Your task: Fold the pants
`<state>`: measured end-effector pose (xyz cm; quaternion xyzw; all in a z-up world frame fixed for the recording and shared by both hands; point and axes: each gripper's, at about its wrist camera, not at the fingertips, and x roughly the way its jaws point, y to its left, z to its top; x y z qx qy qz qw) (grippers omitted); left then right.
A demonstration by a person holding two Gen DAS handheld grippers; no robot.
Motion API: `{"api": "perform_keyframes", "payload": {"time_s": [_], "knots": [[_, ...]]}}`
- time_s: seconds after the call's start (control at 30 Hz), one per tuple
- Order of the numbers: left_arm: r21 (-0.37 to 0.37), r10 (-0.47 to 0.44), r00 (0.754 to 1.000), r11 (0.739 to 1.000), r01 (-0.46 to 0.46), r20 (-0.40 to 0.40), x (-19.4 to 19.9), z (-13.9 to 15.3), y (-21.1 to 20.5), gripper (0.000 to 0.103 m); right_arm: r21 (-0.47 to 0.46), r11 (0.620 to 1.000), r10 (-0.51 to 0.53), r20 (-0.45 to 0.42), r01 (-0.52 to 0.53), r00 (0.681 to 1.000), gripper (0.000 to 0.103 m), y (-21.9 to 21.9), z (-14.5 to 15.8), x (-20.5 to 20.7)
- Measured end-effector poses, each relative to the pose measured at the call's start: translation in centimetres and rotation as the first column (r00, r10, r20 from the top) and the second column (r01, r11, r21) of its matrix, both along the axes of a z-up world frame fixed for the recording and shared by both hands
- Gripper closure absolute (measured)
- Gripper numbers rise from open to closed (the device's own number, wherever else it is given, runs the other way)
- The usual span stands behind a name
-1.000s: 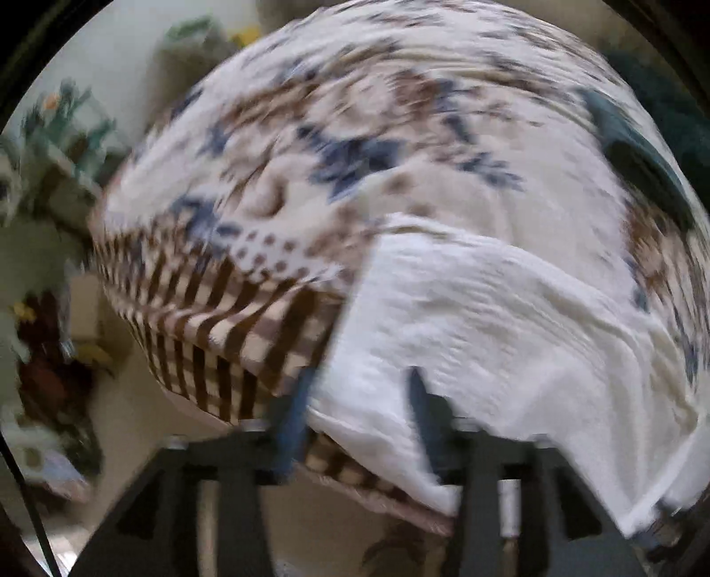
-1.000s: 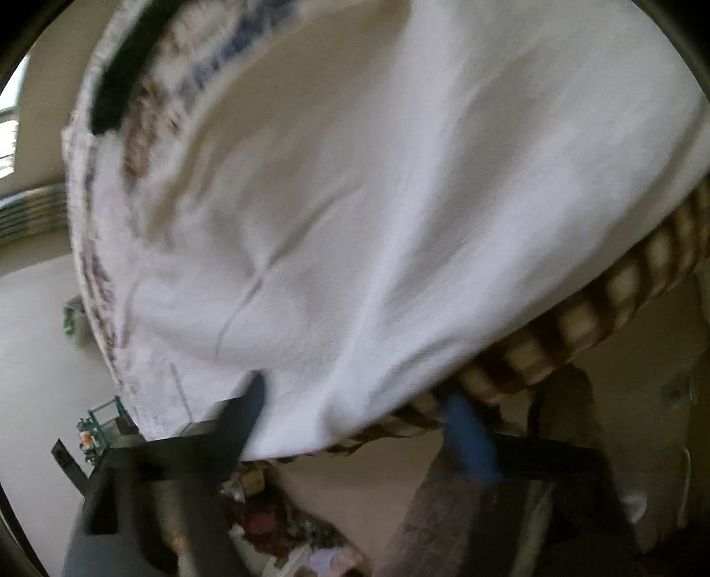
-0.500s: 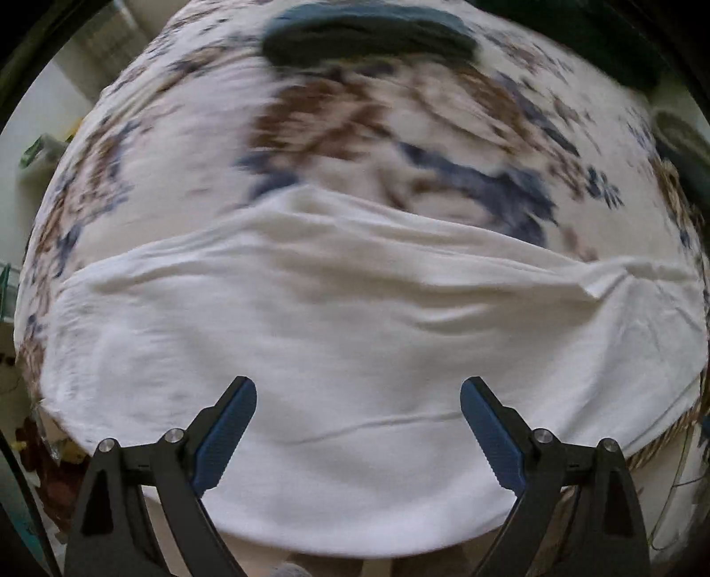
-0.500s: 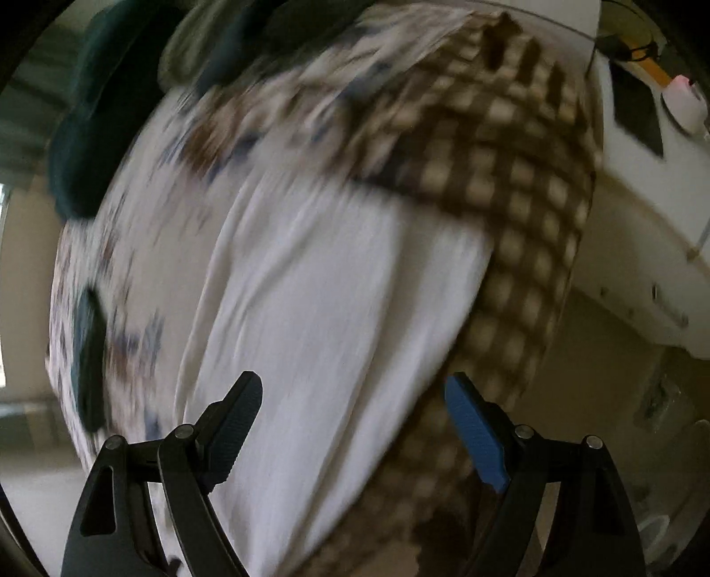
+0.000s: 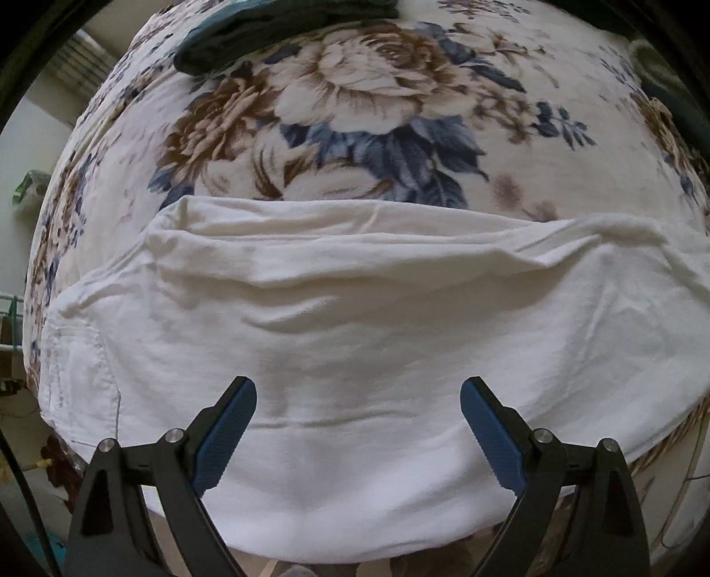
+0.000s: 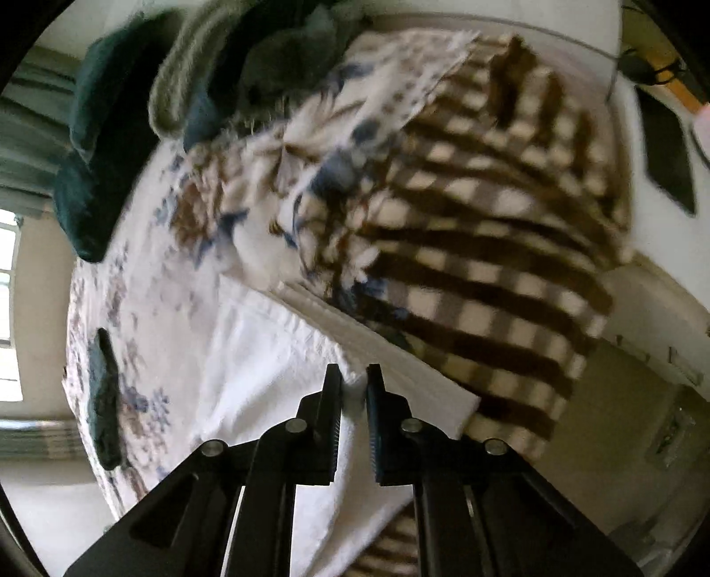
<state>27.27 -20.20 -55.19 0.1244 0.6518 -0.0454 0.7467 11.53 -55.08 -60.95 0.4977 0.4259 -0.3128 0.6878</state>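
Note:
White pants (image 5: 355, 337) lie folded lengthwise across the near edge of a bed with a floral blanket (image 5: 377, 102). My left gripper (image 5: 358, 395) is open and empty, hovering above the middle of the pants. In the right wrist view the pants (image 6: 266, 355) show as a white strip. My right gripper (image 6: 354, 386) is shut on a pinch of the white cloth at one end of the pants, close to the bed's edge.
A dark green garment (image 5: 266, 26) lies at the far side of the bed. A brown checked blanket (image 6: 488, 266) hangs over the bed's side. Dark cushions (image 6: 115, 133) are piled at the head. The floor drops off just below the pants' near edge.
My right gripper has closed from wide open onto the pants' end. My left gripper stays open and has settled over the pants after swinging across the bed.

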Motion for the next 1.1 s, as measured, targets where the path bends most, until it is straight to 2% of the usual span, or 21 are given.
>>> {"api": "perform_keyframes", "payload": {"time_s": [0.1, 0.27, 0.4, 0.43, 0.5, 0.57, 0.6, 0.63, 0.7, 0.73, 0.77, 0.83, 0.87, 0.9, 0.93, 1.0, 1.07, 1.1], "knots": [[-0.001, -0.016, 1.0, 1.0, 0.016, 0.002, -0.1, 0.2, -0.8, 0.009, -0.004, 1.0, -0.008, -0.003, 0.008, 1.0, 0.092, -0.2, 1.3, -1.9], [-0.001, -0.027, 0.999, 1.0, 0.027, -0.019, -0.4, -0.7, -1.1, 0.009, 0.055, 0.998, 0.037, -0.106, -0.031, 0.994, 0.092, -0.9, -2.3, -2.8], [0.0, -0.012, 1.0, 1.0, 0.012, -0.015, -0.7, -0.4, -0.2, 0.009, 0.111, 0.993, 0.056, -0.153, -0.04, 0.987, 0.091, -1.5, -4.5, -2.4], [-0.003, -0.005, 1.0, 1.0, 0.005, -0.013, -0.8, -0.2, 0.0, 0.009, 0.131, 0.991, 0.056, -0.161, -0.035, 0.985, 0.085, -1.6, -4.5, -2.4], [-0.012, 0.022, 1.0, 1.0, -0.022, -0.009, -0.9, 0.6, 1.3, 0.009, 0.144, 0.988, 0.087, -0.191, -0.06, 0.978, 0.083, -1.3, -3.5, -1.7], [-0.023, 0.047, 0.999, 0.999, -0.047, -0.005, -1.1, 1.4, 2.4, 0.009, 0.106, 0.985, 0.154, -0.227, -0.132, 0.962, 0.07, 0.1, -1.5, -0.7], [-0.029, 0.069, 0.998, 0.997, -0.069, -0.002, -1.0, 2.0, 3.6, 0.009, 0.083, 0.981, 0.188, -0.23, -0.173, 0.955, 0.054, 1.1, -0.4, 0.3], [-0.035, 0.087, 0.996, 0.996, -0.086, 0.004, -0.9, 2.4, 4.6, 0.009, 0.063, 0.972, 0.236, -0.234, -0.228, 0.943, 0.042, 2.5, 0.8, 1.6], [-0.039, 0.123, 0.992, 0.992, -0.122, 0.02, -0.4, 3.2, 6.9, 0.009, 0.057, 0.934, 0.356, -0.216, -0.353, 0.909, 0.041, 6.3, 2.6, 4.9], [-0.031, 0.15, 0.988, 0.988, -0.149, 0.036, -0.1, 3.7, 8.6, 0.009, 0.079, 0.902, 0.433, -0.192, -0.425, 0.881, 0.041, 8.8, 3.0, 6.9], [-0.023, 0.168, 0.985, 0.986, -0.167, 0.047, 0.0, 3.9, 9.7, 0.009, 0.121, 0.853, 0.521, -0.161, -0.507, 0.838, 0.041, 11.8, 3.0, 9.3], [0.003, 0.216, 0.974, 0.976, -0.217, 0.065, 0.8, 4.1, 12.9, 0.009, 0.196, 0.754, 0.648, -0.066, -0.627, 0.759, 0.041, 17.9, 2.7, 13.1], [0.02, 0.237, 0.969, 0.971, -0.239, 0.074, 1.5, 3.9, 14.7, 0.009, 0.24, 0.689, 0.705, -0.005, -0.684, 0.709, 0.041, 21.4, 2.2, 15.5], [0.044, 0.262, 0.961, 0.963, -0.266, 0.085, 2.2, 3.7, 16.7, 0.009, 0.281, 0.635, 0.741, 0.041, -0.719, 0.67, 0.041, 24.3, 1.6, 17.6], [0.059, 0.275, 0.957, 0.958, -0.281, 0.093, 2.6, 3.5, 17.9, 0.009, 0.336, 0.56, 0.777, 0.105, -0.758, 0.621, 0.041, 28.0, 0.6, 20.4], [0.103, 0.305, 0.948, 0.944, -0.314, 0.095, 3.6, 2.8, 20.8, 0.009, 0.4, 0.447, 0.816, 0.183, -0.8, 0.548, 0.041, 33.9, -1.3, 25.0], [0.127, 0.326, 0.942, 0.934, -0.335, 0.083, 4.8, 1.9, 23.2, 0.009, 0.454, 0.353, 0.847, 0.216, -0.818, 0.486, 0.041, 39.5, -3.8, 29.5], [0.141, 0.33, 0.941, 0.93, -0.338, 0.078, 5.7, 1.4, 24.3, 0.009, 0.473, 0.323, 0.862, 0.211, -0.82, 0.461, 0.041, 41.6, -5.0, 31.4]]}}
